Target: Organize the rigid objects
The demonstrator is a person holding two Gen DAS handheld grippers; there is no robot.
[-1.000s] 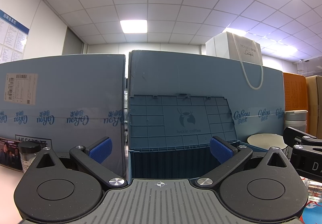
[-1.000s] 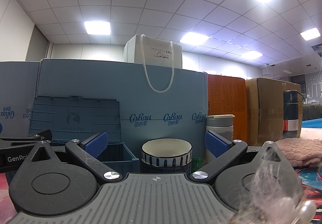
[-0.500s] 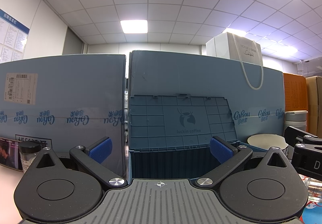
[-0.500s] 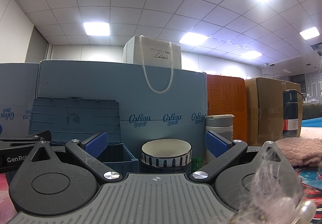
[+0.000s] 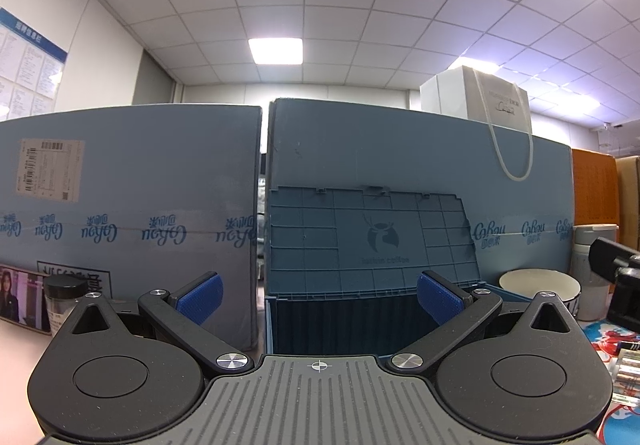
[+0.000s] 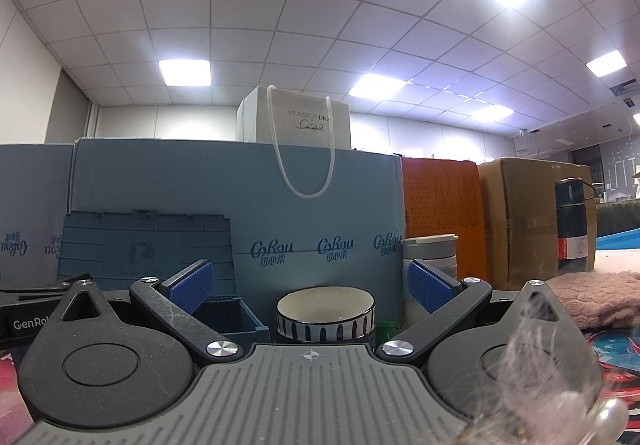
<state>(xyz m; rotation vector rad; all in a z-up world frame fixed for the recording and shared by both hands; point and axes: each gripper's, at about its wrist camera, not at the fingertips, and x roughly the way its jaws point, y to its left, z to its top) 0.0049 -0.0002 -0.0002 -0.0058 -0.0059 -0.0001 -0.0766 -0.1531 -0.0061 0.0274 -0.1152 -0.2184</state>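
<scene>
A blue plastic crate (image 5: 360,321) with its lid raised stands straight ahead of my left gripper (image 5: 320,295), which is open and empty. The same crate (image 6: 228,319) shows at the left of the right wrist view. My right gripper (image 6: 310,287) is open and empty too, facing a white bowl with dark stripes (image 6: 326,311). That bowl (image 5: 538,283) sits right of the crate in the left wrist view. A grey-white lidded cup (image 6: 430,257) stands behind my right fingertip. A small green object (image 6: 387,326) peeks out beside the bowl.
Tall blue cartons (image 5: 132,205) wall off the back, with a white paper bag (image 6: 304,125) on top. An orange box (image 6: 440,213), a brown carton (image 6: 520,221) and a dark flask (image 6: 572,229) stand right. A pink knit cloth (image 6: 592,297) lies right. A black-capped jar (image 5: 62,299) stands left.
The other gripper at the right edge of the left wrist view has slid slightly right. Little else differs.
</scene>
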